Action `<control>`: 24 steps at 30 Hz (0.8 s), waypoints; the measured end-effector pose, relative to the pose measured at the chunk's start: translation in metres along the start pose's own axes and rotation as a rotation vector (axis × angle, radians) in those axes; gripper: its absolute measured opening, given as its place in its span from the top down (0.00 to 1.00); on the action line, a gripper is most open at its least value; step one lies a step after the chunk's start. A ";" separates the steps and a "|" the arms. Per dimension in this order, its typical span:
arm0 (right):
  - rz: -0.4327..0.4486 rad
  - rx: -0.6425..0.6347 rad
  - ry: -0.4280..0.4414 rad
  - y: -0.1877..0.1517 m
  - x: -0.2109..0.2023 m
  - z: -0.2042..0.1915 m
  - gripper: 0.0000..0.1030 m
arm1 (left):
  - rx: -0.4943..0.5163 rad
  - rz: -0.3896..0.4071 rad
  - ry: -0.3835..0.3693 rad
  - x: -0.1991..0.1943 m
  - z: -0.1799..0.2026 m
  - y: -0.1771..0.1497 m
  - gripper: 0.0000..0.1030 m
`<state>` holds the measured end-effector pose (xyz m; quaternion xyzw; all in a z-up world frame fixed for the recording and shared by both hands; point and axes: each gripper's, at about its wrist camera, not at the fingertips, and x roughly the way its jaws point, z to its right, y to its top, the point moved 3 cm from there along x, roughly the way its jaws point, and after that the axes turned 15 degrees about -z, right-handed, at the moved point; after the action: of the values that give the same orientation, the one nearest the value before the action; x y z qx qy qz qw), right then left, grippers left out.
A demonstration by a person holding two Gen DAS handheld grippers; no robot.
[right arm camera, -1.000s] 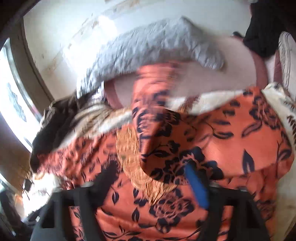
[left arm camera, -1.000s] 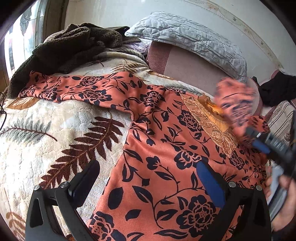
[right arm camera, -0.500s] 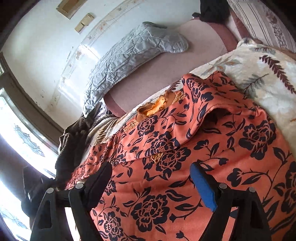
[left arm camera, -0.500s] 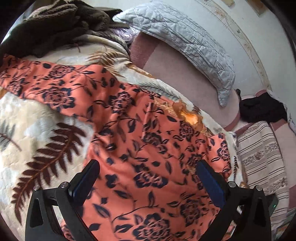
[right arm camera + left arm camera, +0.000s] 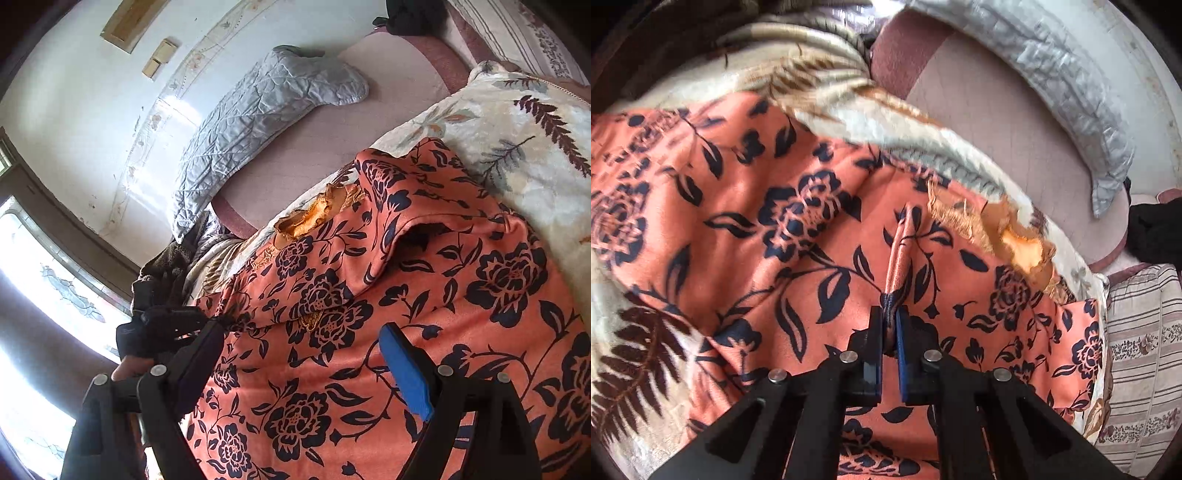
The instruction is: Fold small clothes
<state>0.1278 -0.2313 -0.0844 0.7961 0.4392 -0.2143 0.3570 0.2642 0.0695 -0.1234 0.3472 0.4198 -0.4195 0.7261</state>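
An orange garment with a dark floral print (image 5: 798, 236) lies spread on a cream leaf-pattern blanket (image 5: 646, 387). Its gold embroidered neckline (image 5: 1015, 240) points toward the bed's far side. My left gripper (image 5: 889, 325) is shut on a pinched ridge of the garment's cloth near its middle. In the right wrist view the same garment (image 5: 424, 314) has one sleeve folded over the body. My right gripper (image 5: 306, 350) is open and empty just above the garment's lower part. The left gripper also shows in the right wrist view (image 5: 173, 321), at the garment's left edge.
A grey quilted pillow (image 5: 1052, 74) leans on the white wall behind a mauve mattress strip (image 5: 997, 110). A dark brown blanket (image 5: 162, 266) is heaped by the window. A striped cushion (image 5: 1145, 350) and a black cloth (image 5: 1156, 236) lie at the right.
My left gripper has dropped onto the garment and closed on a fold of it. The right gripper let go of the sleeve, which now lies folded over the body, and stays open.
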 end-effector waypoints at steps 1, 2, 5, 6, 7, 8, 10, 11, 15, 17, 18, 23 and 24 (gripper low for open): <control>0.004 0.003 -0.008 0.000 0.000 0.002 0.14 | 0.002 0.089 0.005 -0.024 0.001 -0.008 0.94; 0.008 0.010 -0.010 0.000 -0.001 0.004 0.14 | 0.020 0.162 0.016 -0.044 0.002 -0.017 0.94; 0.006 0.037 0.005 0.001 -0.004 0.011 0.14 | 0.062 0.188 0.072 -0.050 -0.004 -0.036 0.93; 0.005 0.045 0.006 0.001 -0.005 0.013 0.14 | 0.076 0.150 0.107 -0.036 -0.008 -0.037 0.93; 0.002 0.050 0.002 0.002 -0.006 0.015 0.14 | 0.077 0.098 0.139 -0.018 -0.014 -0.035 0.93; -0.001 0.049 -0.006 0.003 -0.006 0.018 0.14 | 0.053 0.045 0.170 -0.001 -0.023 -0.034 0.93; -0.004 0.060 -0.008 0.006 -0.010 0.024 0.14 | 0.034 0.042 0.153 0.013 -0.037 -0.034 0.88; -0.006 0.067 0.000 0.009 -0.012 0.027 0.14 | 0.045 0.064 0.144 0.009 -0.038 -0.034 0.88; -0.037 0.171 0.121 0.044 -0.017 0.031 0.12 | 0.067 0.042 0.107 0.007 -0.044 -0.031 0.88; -0.036 0.162 0.141 0.078 -0.005 0.032 0.12 | 0.080 0.046 0.103 0.006 -0.045 -0.032 0.87; -0.021 0.159 0.122 0.096 0.004 0.040 0.09 | 0.087 0.045 0.106 0.005 -0.049 -0.032 0.86; -0.110 0.347 -0.057 0.119 0.042 0.102 0.18 | 0.119 0.024 0.009 -0.018 -0.051 -0.032 0.46; -0.091 0.292 -0.027 0.112 0.032 0.087 0.18 | 0.122 0.058 -0.009 -0.035 -0.059 -0.032 0.38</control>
<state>0.2379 -0.3201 -0.1193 0.8158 0.4341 -0.3027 0.2330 0.2065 0.1185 -0.1209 0.4010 0.3797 -0.4247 0.7174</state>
